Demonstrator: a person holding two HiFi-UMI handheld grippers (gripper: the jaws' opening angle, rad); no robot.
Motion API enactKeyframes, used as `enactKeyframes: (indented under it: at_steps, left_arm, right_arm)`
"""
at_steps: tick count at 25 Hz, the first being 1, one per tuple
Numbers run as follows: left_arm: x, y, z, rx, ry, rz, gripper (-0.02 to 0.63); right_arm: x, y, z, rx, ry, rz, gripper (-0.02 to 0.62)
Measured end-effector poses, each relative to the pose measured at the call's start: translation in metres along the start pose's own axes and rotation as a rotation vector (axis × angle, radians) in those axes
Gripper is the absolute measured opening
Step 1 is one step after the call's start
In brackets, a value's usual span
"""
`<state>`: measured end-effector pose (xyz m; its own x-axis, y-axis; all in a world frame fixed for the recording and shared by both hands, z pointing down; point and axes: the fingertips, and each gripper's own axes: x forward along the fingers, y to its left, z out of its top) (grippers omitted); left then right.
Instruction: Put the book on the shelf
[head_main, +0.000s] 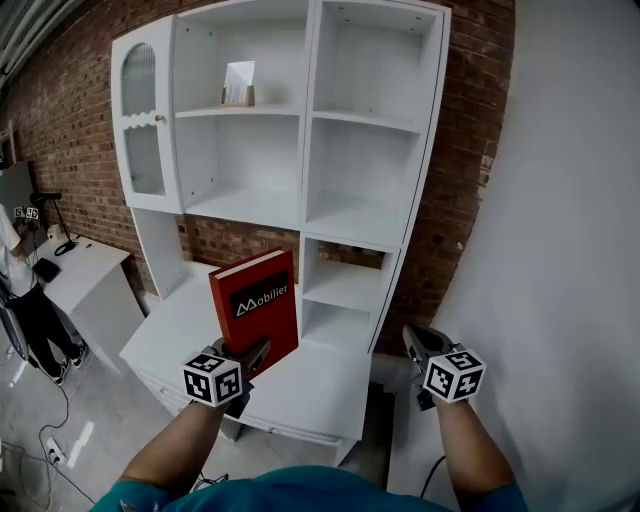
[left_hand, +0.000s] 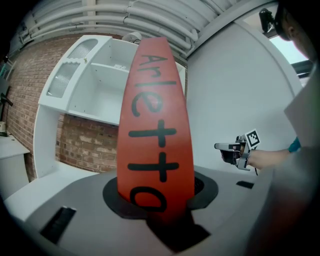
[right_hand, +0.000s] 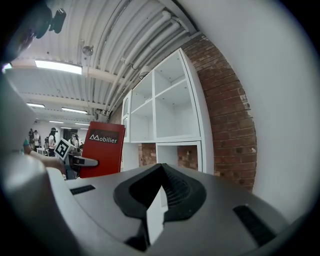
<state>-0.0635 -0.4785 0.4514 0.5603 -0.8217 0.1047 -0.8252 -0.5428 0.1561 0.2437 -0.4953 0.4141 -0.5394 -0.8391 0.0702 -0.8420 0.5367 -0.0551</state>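
Left gripper (head_main: 254, 353) clamped on the bottom corner of the red book (head_main: 255, 300), book upright above its jaws | right gripper (head_main: 415, 346) jaws closed together, holding nothing, level with the left and well apart | white shelf (head_main: 362, 221) ahead of and above both grippers, book not yet on it

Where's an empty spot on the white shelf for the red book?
On the shelf, the whole right column is bare, and so is the cubby under the card stand. Only the stand's own cubby, beside the glass door, is taken.
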Motion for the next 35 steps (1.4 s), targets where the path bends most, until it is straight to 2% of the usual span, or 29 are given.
enactKeyframes:
  at_steps: [7, 11, 15, 24, 35]
  left_arm:
    - [0.019, 0.037, 0.041, 0.070, -0.017, -0.075, 0.172]
    - [0.029, 0.046, 0.081, 0.102, -0.051, -0.105, 0.172]
    - [0.041, 0.036, 0.132, 0.144, -0.097, -0.135, 0.172]
    - [0.058, 0.000, 0.274, 0.187, -0.193, -0.164, 0.170]
    - [0.096, -0.050, 0.404, 0.261, -0.204, -0.140, 0.170]
  right_arm:
    - [0.028, 0.006, 0.007, 0.033, -0.015, -0.083, 0.021]
    - [0.039, 0.010, 0.031, 0.016, -0.035, -0.115, 0.021]
    - [0.044, 0.009, 0.064, -0.018, -0.062, -0.127, 0.021]
    - [0.052, 0.010, 0.181, -0.097, -0.136, -0.127, 0.021]
    - [0.060, 0.004, 0.332, -0.152, -0.241, -0.147, 0.021]
